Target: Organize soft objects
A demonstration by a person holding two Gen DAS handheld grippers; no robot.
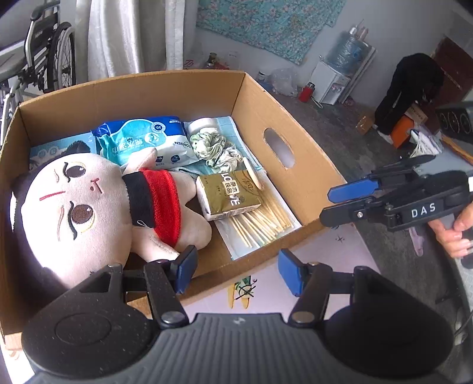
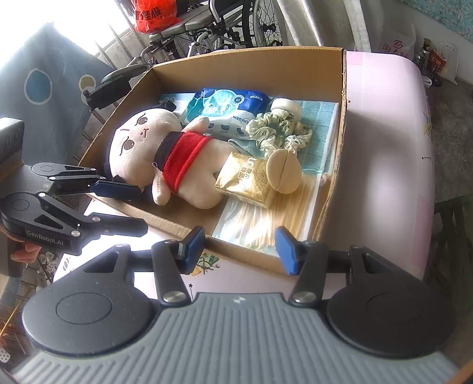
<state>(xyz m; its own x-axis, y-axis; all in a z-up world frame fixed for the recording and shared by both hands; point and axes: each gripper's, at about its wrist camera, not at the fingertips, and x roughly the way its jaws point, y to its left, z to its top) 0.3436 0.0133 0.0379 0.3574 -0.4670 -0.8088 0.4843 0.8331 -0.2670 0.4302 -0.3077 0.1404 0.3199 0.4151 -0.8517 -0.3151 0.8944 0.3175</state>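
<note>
A cardboard box (image 1: 298, 165) (image 2: 341, 138) sits on a pink table (image 2: 384, 165). Inside lie a plush doll with a red band (image 1: 88, 206) (image 2: 165, 150), a blue wet-wipes pack (image 1: 142, 141) (image 2: 227, 106), a green scrunchie (image 1: 212, 147) (image 2: 278, 130), a gold tissue pack (image 1: 227, 195) (image 2: 245, 177), a round beige puff (image 2: 283, 171) and a bag of cotton swabs (image 1: 260, 221) (image 2: 260, 218). My left gripper (image 1: 236, 273) (image 2: 142, 206) is open and empty at the box's near wall. My right gripper (image 2: 239, 249) (image 1: 328, 203) is open and empty, just outside the box.
A wheelchair (image 1: 44, 50) (image 2: 224, 26) stands behind the box. A water dispenser (image 1: 340, 68), a red flask (image 1: 306, 91) and a person in black (image 1: 411, 88) are across the room. A teal cloth (image 2: 322, 130) lines the box floor.
</note>
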